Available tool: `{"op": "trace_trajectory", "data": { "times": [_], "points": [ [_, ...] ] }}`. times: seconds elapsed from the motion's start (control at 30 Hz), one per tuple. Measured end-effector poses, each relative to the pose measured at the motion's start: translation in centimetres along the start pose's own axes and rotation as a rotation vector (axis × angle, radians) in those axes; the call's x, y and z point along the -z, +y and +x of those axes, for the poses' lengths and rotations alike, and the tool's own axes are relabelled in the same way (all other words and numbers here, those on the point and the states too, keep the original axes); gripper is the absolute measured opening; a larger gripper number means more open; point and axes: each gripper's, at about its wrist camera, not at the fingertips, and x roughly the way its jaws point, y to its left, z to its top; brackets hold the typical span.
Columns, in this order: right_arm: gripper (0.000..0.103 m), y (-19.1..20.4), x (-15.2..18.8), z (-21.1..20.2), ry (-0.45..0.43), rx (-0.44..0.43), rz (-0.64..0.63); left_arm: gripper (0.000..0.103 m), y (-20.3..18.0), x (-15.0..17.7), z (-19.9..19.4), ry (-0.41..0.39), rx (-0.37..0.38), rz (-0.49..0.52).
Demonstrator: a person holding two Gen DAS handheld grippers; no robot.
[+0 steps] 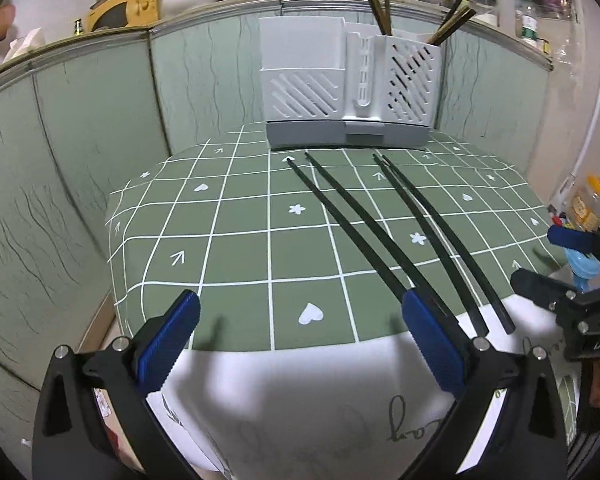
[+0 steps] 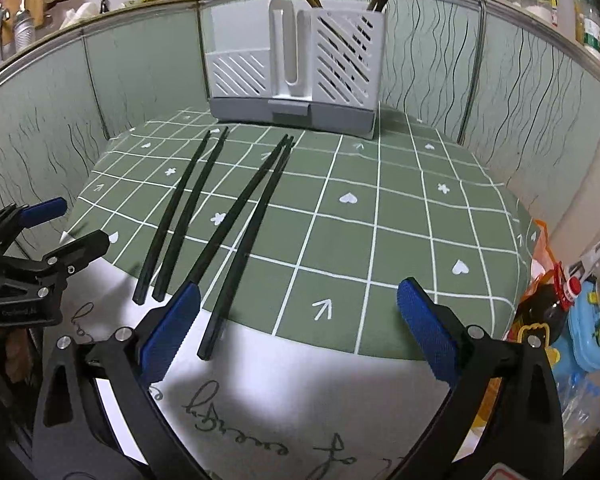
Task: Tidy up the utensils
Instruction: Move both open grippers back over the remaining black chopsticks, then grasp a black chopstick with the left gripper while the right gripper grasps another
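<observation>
— Both hands hover low over the near table edge: left gripper [image 1: 300, 328] and right gripper [image 2: 300, 312] spread wide, holding nothing.

— And the chopsticks [image 2: 188, 216]?

— Four flat on the green cloth [image 2: 380, 220], before the grey utensil holder [image 2: 296, 64].

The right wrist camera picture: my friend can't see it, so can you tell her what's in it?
Four black chopsticks lie loose on a green checked tablecloth, pointing toward a white utensil holder at the back that already has some chopsticks standing in it. The right gripper is open and empty in front, and the left gripper shows at the left edge.
</observation>
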Motion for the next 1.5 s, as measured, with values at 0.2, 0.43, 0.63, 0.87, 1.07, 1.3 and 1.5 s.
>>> {"op": "trace_trajectory", "data": {
  "times": [0.2, 0.43, 0.63, 0.87, 1.07, 1.3, 1.5],
  "points": [
    [0.077, 0.5, 0.0, 1.5, 0.039, 0.016, 0.003, 0.098, 0.2, 0.3, 0.7, 0.024, -0.037, -0.017],
    [0.06, 1.2, -0.6, 2.1, 0.028, 0.017, 0.0, 0.098, 0.8, 0.7, 0.7, 0.033, -0.047, -0.022],
    [0.05, 2.2, -1.0, 2.9, 0.053, 0.001, -0.021, 0.098, 1.3, 1.0, 0.8, 0.038, -0.055, -0.033],
    [0.009, 1.1, -1.3, 3.6, 0.059, -0.005, 0.07, 0.098, 1.5, 1.0, 0.9, 0.044, -0.042, -0.04],
    [0.006, -0.9, -1.3, 3.5, 0.063, -0.011, 0.132, 0.098, 1.3, 0.7, 0.6, 0.036, -0.01, -0.045],
    [0.006, -2.4, -0.6, 2.8, 0.065, 0.0, 0.144, 0.098, -0.3, -0.1, 0.9, 0.03, 0.01, -0.021],
    [0.006, -3.6, -0.1, 2.2, 0.059, 0.014, 0.152, 0.09, -1.7, -0.4, 2.3, 0.078, 0.028, -0.02]
  ]
}}
